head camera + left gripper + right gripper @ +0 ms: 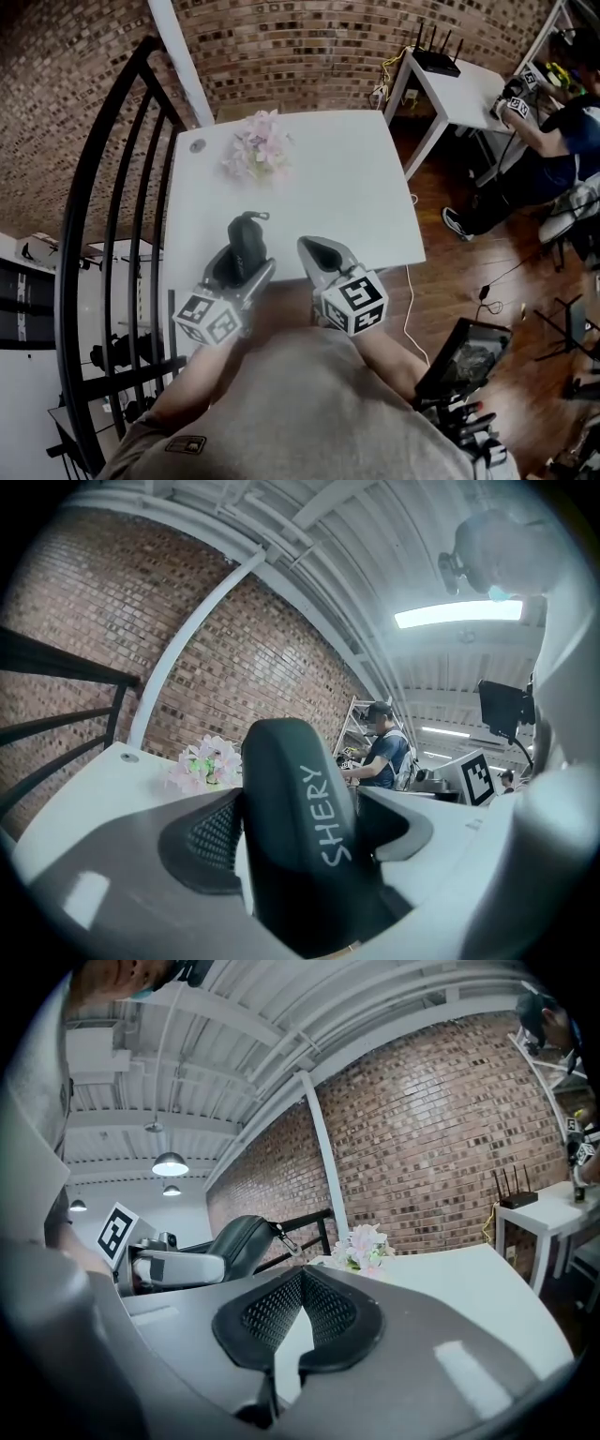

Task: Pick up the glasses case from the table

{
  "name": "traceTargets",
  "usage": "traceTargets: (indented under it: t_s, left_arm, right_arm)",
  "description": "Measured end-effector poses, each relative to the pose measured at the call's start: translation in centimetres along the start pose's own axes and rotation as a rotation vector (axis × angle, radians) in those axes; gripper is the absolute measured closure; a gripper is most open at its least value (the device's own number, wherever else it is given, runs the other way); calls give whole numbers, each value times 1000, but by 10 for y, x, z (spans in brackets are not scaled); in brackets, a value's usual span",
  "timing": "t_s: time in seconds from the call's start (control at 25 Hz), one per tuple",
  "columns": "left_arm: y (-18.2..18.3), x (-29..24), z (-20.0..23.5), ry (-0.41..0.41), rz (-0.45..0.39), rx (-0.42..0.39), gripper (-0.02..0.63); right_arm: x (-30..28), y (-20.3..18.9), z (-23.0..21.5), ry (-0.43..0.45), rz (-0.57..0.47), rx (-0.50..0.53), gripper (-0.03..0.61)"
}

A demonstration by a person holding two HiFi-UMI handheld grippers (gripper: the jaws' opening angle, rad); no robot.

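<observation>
The dark glasses case (247,234), printed with "SHERY" (298,803), is clamped between the jaws of my left gripper (242,267) over the near part of the white table (356,202). It fills the middle of the left gripper view, with a grey finger (202,841) against its left side. In the right gripper view the case (234,1241) sits raised at the left, a small clip hanging from its end. My right gripper (317,251) is beside it on the right, shut, its ribbed pads (272,1312) pressed together on nothing.
A bunch of pink flowers (257,146) lies at the table's far left, near a round cable hole (197,145). A black curved railing (103,187) runs along the left. At the right are a white side table (459,89) with a router, a seated person (544,150) and floor cables.
</observation>
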State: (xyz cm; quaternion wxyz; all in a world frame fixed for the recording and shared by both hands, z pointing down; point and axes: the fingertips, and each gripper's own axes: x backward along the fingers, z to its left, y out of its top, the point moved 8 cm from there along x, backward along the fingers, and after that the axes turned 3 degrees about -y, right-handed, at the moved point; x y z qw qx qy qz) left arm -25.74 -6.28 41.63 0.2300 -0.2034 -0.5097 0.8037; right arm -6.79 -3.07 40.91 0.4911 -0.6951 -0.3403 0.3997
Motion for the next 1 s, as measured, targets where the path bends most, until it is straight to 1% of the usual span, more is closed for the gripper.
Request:
traceTargets:
  t_s: [0.44, 1.0]
  left_arm:
    - [-2, -2, 1, -8, 1, 23, 238]
    - [0, -8, 6, -19, 18, 26, 238]
  right_arm:
    - [0, 1, 4, -3, 4, 8, 569]
    - [-8, 3, 1, 3, 19, 19, 569]
